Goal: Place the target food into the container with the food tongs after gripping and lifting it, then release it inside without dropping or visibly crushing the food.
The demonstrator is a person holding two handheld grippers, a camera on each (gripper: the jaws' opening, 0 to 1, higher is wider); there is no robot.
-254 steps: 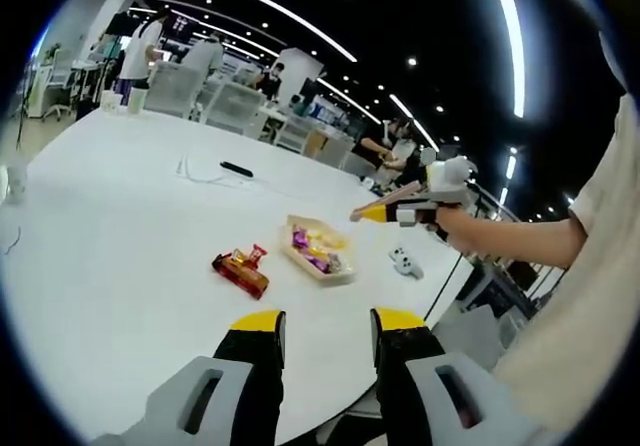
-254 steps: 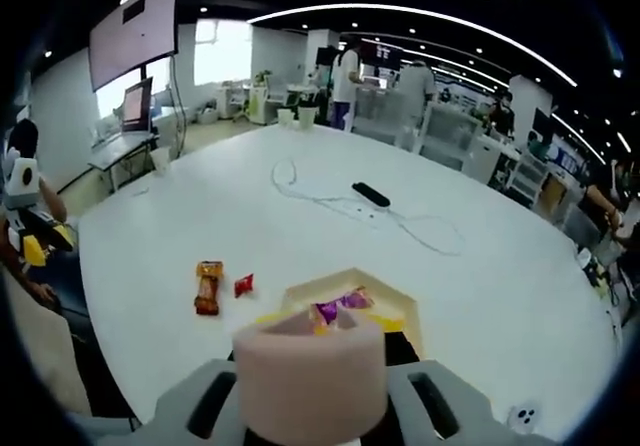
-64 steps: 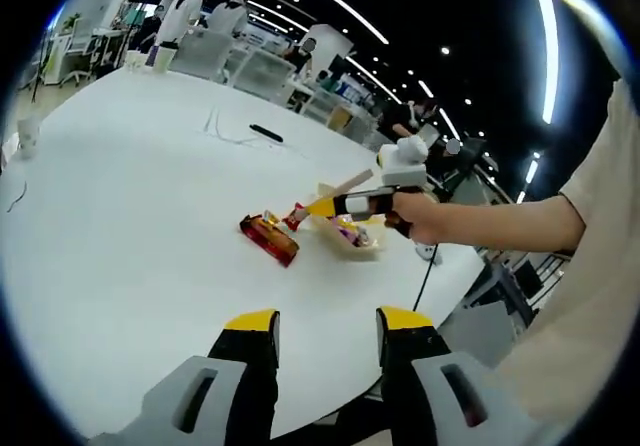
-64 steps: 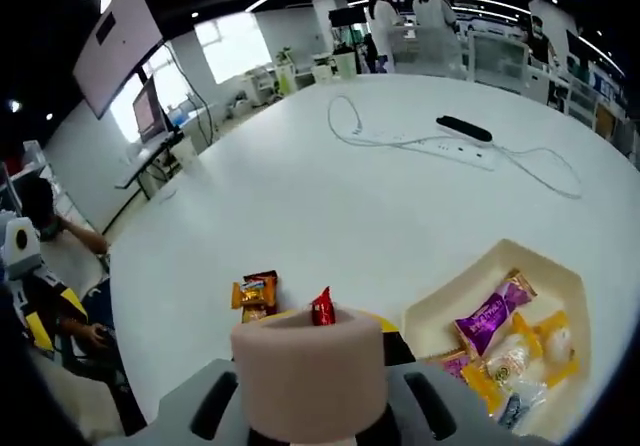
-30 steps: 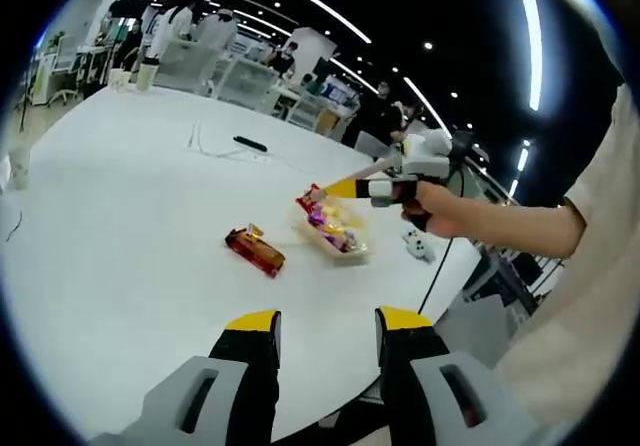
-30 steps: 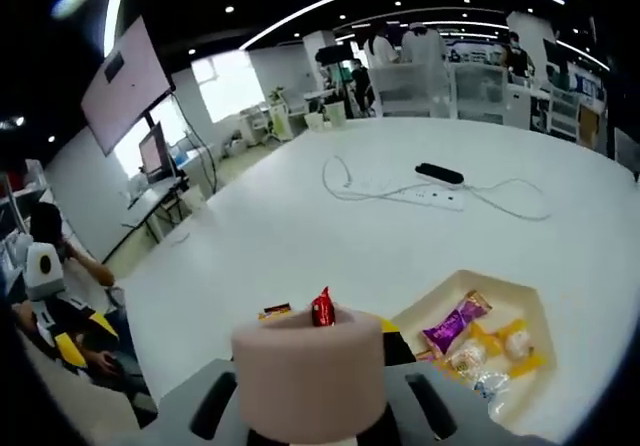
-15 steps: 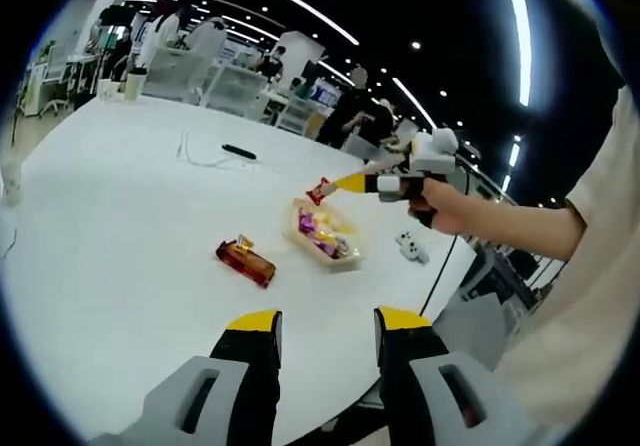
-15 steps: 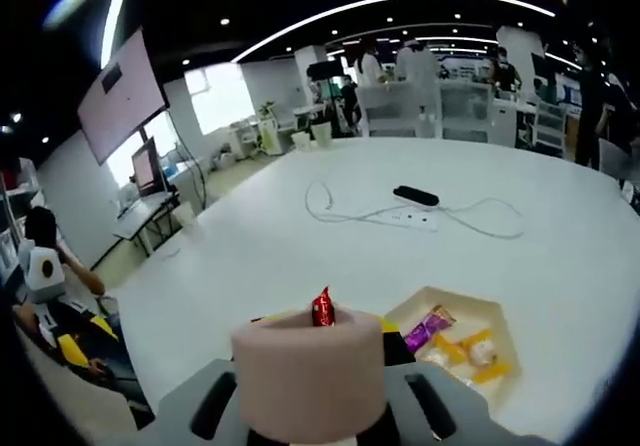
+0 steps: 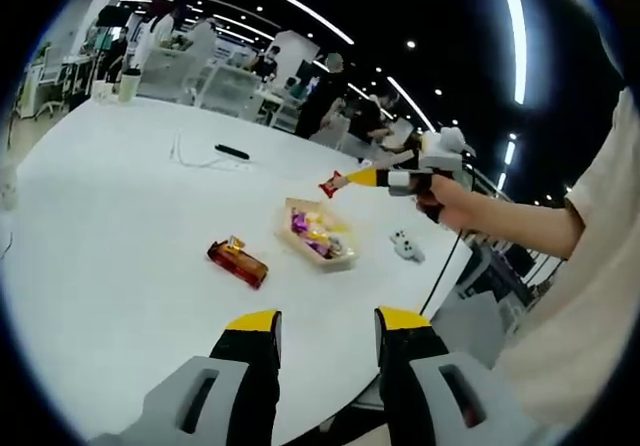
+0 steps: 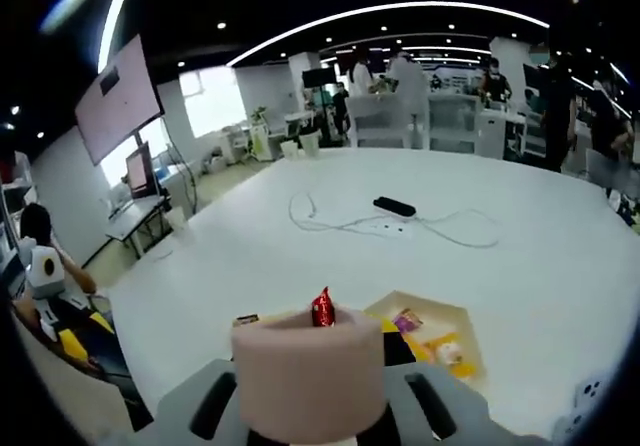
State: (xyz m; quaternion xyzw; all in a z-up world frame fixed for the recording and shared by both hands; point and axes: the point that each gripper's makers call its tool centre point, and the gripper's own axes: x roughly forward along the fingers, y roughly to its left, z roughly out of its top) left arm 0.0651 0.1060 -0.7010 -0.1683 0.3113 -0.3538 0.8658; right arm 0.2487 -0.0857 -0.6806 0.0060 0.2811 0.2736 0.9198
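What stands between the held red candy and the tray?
Nothing visible. The right gripper's tongs hold the red candy in the air above the tray, with open air between them.

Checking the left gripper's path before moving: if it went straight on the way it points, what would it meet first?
Probably bare white tabletop: the left gripper points between the red-orange snack packet and the beige tray of sweets, though depth is unclear.
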